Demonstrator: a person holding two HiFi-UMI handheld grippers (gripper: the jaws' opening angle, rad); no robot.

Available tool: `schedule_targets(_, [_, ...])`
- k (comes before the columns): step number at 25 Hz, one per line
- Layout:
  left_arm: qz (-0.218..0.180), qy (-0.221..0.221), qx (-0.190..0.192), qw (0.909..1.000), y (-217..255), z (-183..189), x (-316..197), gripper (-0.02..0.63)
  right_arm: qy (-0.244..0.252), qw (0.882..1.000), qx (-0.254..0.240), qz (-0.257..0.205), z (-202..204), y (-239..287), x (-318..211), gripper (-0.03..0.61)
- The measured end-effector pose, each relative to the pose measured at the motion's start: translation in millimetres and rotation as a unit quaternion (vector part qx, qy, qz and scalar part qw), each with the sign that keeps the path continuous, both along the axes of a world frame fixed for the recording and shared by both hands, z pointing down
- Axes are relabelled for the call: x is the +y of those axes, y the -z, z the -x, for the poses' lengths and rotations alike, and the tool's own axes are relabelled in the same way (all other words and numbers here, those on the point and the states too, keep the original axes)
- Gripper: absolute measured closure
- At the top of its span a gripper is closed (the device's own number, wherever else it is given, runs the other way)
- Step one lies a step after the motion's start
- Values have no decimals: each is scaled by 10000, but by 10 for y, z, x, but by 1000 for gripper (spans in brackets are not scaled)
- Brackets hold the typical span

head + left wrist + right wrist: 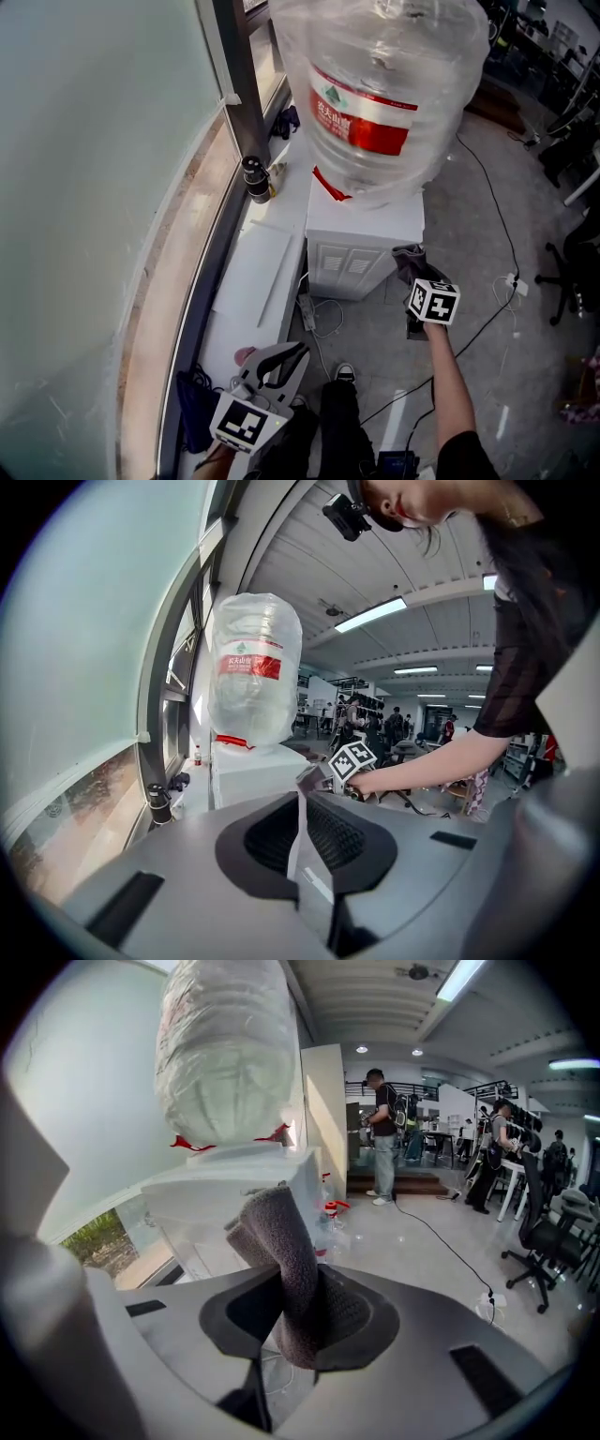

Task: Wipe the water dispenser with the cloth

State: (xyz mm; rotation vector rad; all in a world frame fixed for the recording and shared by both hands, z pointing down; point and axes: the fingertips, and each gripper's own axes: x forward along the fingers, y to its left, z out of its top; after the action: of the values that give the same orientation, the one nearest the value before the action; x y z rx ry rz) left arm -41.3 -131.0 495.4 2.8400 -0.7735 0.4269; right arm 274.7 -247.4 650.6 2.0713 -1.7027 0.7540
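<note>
Water dispenser (364, 234): white cabinet; its bottle (375, 84) is clear under clear wrap, with a red-and-white label bearing a green logo and a red band at the neck. Cloth (281, 1251): dark grey-brown, nubbly texture. Left gripper (302, 808) and right gripper (291, 1283): grey bodies, black jaw pads, black-and-white square markers; floor (487, 234) at right mottled grey, glass (94, 187) at left pale green.

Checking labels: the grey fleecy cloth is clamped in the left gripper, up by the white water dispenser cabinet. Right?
No. The grey fleecy cloth is clamped in the right gripper, not the left, as the right gripper view shows. It is up by the white water dispenser cabinet; the left gripper holds nothing.
</note>
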Motion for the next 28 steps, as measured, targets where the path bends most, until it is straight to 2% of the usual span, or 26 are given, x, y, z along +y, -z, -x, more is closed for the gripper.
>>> schedule_targets(4, [-27, -23, 4, 10000, 15, -51, -27, 586, -127, 9998, 128, 113, -229, -34, 128, 472])
schedule_targets(10, [-15, 162, -1, 9999, -13, 49, -98, 586, 385, 9990, 215, -60, 87, 72, 150, 472])
schedule_targets(16, [23, 488, -1, 9988, -93, 271, -161, 586, 1456, 9886, 293, -257, 875, 246, -83, 472])
schedule_targets(21, [97, 745, 22, 9972, -167, 407, -157, 586, 2137, 9765, 15, -280, 1691, 126, -346, 472])
schedule_targets(24, [113, 864, 19, 9962, -200, 484, -159, 586, 2356, 9715, -167, -185, 2131, -114, -502, 472])
schedule_targets(28, [129, 1092, -32, 9939, -253, 660, -160, 586, 2410, 9698, -368, 75, 2529, -560, -682, 472])
